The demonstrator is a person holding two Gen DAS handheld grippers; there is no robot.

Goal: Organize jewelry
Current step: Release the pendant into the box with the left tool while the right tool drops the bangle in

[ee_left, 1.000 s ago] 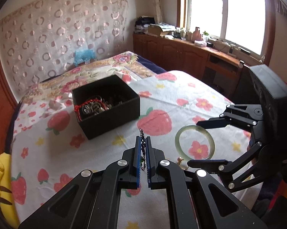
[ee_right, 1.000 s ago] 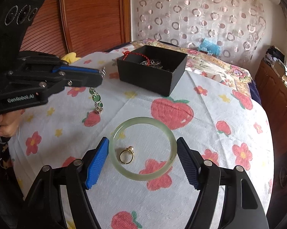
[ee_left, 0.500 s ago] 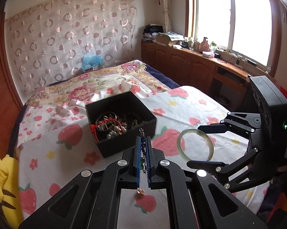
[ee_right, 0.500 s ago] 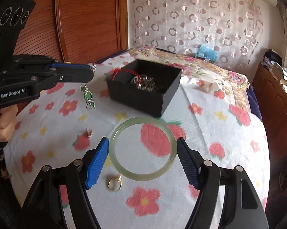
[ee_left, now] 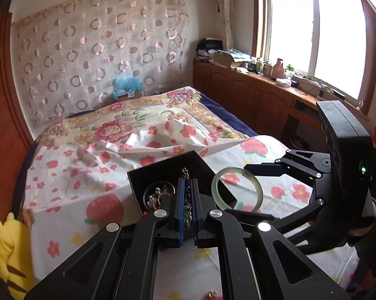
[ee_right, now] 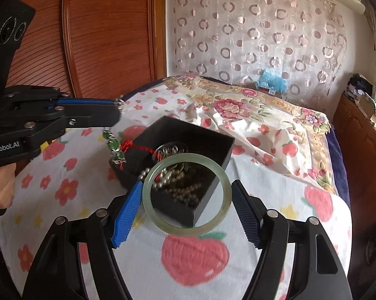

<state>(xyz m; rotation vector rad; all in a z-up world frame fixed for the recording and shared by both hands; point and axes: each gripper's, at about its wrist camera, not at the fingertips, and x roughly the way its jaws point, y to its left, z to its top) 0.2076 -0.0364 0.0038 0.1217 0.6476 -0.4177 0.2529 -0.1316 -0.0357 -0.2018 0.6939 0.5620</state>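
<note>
A black open box [ee_right: 208, 137] holding beads and a red cord stands on the strawberry-print cloth; it also shows in the left wrist view [ee_left: 162, 165]. My left gripper [ee_left: 187, 187] is shut on a green-stone chain bracelet [ee_right: 114, 147], which hangs at the box's near-left corner. My right gripper [ee_right: 186, 195] is shut on a pale green jade bangle [ee_right: 188, 228], held in the air over the box's front edge. The bangle [ee_left: 259, 190] shows beside the box in the left wrist view.
A small gold earring [ee_left: 212, 295] lies on the cloth below my left gripper. A yellow plush toy [ee_left: 5, 245] sits at the bed's left edge. Wooden cabinets [ee_left: 250, 95] run along the right under the window. A wooden panel [ee_right: 107, 35] stands behind the bed.
Both grippers have lifted off the cloth and moved toward the box, carrying the bracelet and the bangle. The gold ring has dropped out of the right view.
</note>
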